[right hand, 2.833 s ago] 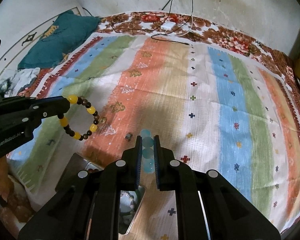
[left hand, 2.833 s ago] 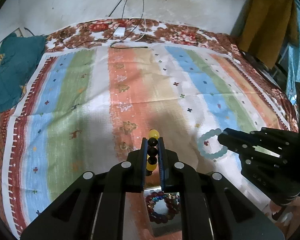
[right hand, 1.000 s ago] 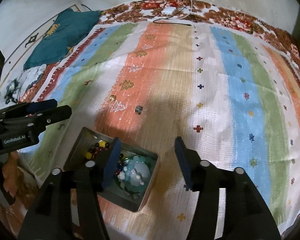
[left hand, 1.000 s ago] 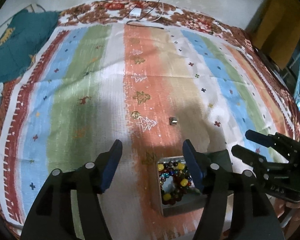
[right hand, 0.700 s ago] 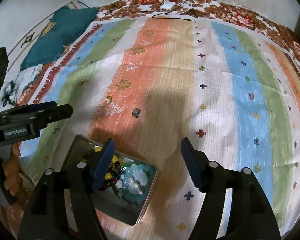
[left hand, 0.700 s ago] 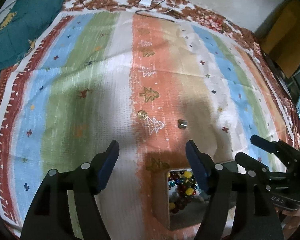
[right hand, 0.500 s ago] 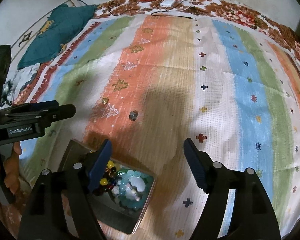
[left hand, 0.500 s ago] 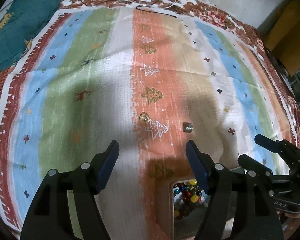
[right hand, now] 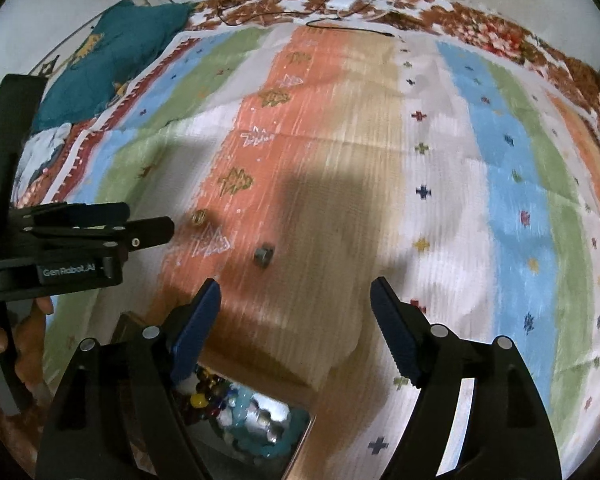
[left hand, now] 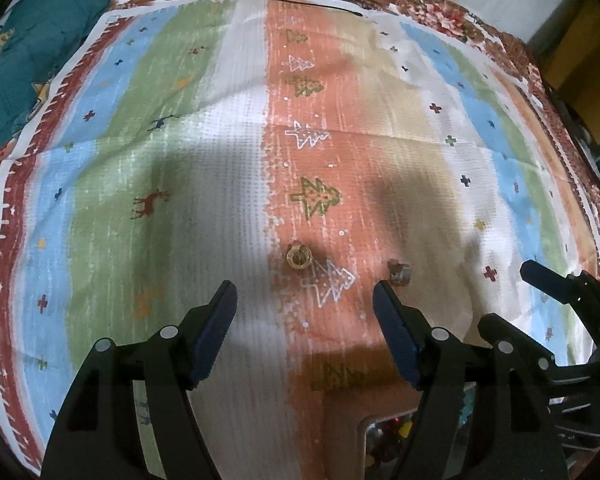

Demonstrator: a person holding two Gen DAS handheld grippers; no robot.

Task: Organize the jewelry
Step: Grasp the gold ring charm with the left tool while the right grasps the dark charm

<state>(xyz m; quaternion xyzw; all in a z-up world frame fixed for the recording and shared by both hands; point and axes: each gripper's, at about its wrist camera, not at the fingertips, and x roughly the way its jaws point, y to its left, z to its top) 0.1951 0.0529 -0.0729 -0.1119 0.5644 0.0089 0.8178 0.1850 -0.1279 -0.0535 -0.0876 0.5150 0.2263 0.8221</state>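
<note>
The left gripper, spread wide and empty, had the gold ring at 12 o'clock, nearer than the silver ring at 1 o'clock.

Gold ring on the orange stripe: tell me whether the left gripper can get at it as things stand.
Probably yes. The left gripper is open, and the gold ring lies bare on the cloth just ahead of it, with nothing between. The silver ring lies apart.

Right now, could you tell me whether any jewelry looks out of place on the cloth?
Yes. Two small pieces lie loose on the striped cloth, outside the metal tin that holds the bead bracelets: a gold ring and a silver ring. Both grippers hover open, holding nothing.
</note>
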